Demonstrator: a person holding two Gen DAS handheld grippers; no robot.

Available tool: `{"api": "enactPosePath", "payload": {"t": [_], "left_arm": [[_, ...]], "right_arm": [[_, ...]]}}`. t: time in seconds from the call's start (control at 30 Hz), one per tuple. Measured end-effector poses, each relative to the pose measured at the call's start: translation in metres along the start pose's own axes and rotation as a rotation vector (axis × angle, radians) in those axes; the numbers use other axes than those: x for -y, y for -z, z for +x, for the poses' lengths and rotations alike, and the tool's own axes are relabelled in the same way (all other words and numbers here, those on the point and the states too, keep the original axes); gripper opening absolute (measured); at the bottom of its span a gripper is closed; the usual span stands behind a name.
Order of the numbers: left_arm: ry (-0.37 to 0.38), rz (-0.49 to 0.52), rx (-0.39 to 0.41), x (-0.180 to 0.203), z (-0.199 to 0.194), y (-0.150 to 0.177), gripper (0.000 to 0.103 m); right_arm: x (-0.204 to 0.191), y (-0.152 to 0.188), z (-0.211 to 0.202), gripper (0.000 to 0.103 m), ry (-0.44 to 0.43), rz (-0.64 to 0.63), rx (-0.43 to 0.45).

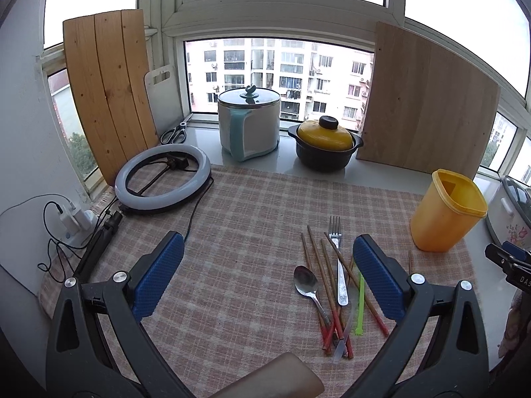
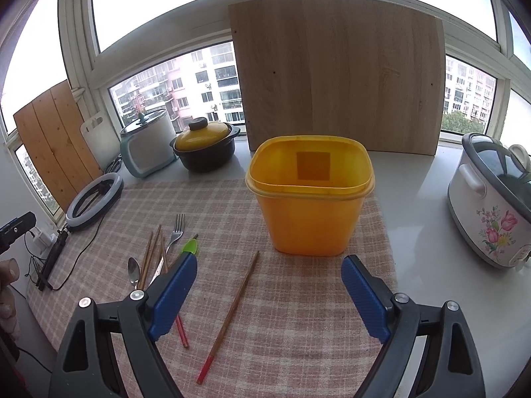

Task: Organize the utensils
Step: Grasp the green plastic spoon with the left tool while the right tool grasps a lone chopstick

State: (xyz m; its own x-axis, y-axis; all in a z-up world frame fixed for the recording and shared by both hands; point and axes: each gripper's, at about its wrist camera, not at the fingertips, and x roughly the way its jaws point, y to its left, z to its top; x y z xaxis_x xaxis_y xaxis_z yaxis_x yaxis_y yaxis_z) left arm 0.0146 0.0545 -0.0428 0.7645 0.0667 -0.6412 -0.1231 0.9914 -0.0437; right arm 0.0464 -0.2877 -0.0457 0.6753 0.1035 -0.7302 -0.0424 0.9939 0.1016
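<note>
A pile of utensils lies on the checked cloth (image 1: 232, 232): a metal fork (image 1: 338, 258), a metal spoon (image 1: 307, 283), several red-tipped wooden chopsticks (image 1: 323, 278) and a green plastic pick (image 1: 360, 301). An empty yellow plastic container (image 1: 446, 212) stands upright to their right. My left gripper (image 1: 268, 272) is open and empty above the cloth, the pile near its right finger. My right gripper (image 2: 268, 295) is open and empty in front of the container (image 2: 310, 195). One chopstick (image 2: 232, 311) lies apart between its fingers. The fork (image 2: 174, 233) and spoon (image 2: 133, 272) lie to its left.
A ring light (image 1: 162, 179) with cable lies at the cloth's left. A white pot (image 1: 249, 122), a black casserole with yellow lid (image 1: 325, 146), scissors (image 1: 174, 134) and two wooden boards (image 1: 106, 93) stand along the window sill. A flowered cooker (image 2: 491, 202) stands right.
</note>
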Motion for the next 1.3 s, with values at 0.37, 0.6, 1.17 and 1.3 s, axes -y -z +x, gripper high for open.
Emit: {"api": "enactPosePath", "payload": {"t": [0.37, 0.6, 1.17, 1.3], "left_arm": [[0.141, -0.133, -0.233, -0.028, 0.061, 0.020, 0.085], [0.216, -0.116, -0.327, -0.009, 0.081, 0.032, 0.073], [0.391, 0.128, -0.448, 0.086, 0.122, 0.038, 0.030], [0.420, 0.173, -0.475, 0.105, 0.134, 0.037, 0.021]], "right_arm": [[-0.005, 0.007, 0.054, 0.082, -0.031, 0.000, -0.182], [-0.008, 0.018, 0.082, 0.069, -0.062, 0.031, -0.269], [-0.025, 0.032, 0.132, 0.040, -0.115, 0.077, -0.404], [-0.030, 0.035, 0.142, 0.035, -0.107, 0.067, -0.422]]}}
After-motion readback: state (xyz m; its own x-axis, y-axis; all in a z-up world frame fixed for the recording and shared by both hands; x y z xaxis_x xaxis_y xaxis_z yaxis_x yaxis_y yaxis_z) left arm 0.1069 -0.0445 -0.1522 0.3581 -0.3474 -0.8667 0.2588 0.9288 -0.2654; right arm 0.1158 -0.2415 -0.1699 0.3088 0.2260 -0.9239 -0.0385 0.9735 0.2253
